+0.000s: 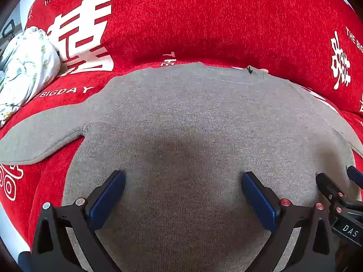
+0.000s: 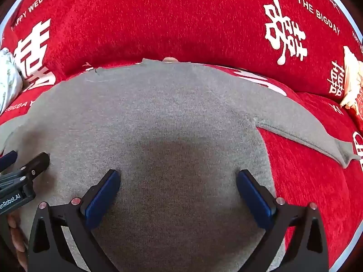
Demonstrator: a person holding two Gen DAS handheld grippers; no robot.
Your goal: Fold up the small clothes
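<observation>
A small grey knit sweater [image 1: 181, 113] lies flat on a red sofa, neck toward the backrest, one sleeve [image 1: 43, 133] spread out to the left. In the right wrist view the sweater [image 2: 158, 117] fills the middle and its other sleeve [image 2: 313, 133] lies out to the right. My left gripper [image 1: 183, 179] is open and empty, low over the sweater's lower body. My right gripper [image 2: 178, 178] is open and empty, also low over the lower body, just right of the left one. Each gripper shows at the edge of the other's view.
The red sofa cover [image 1: 204, 22] with white lettering rises as a backrest behind the sweater. A white floral cloth bundle [image 1: 25, 68] lies at the far left. A cream and red object [image 2: 351, 83] sits at the far right of the seat.
</observation>
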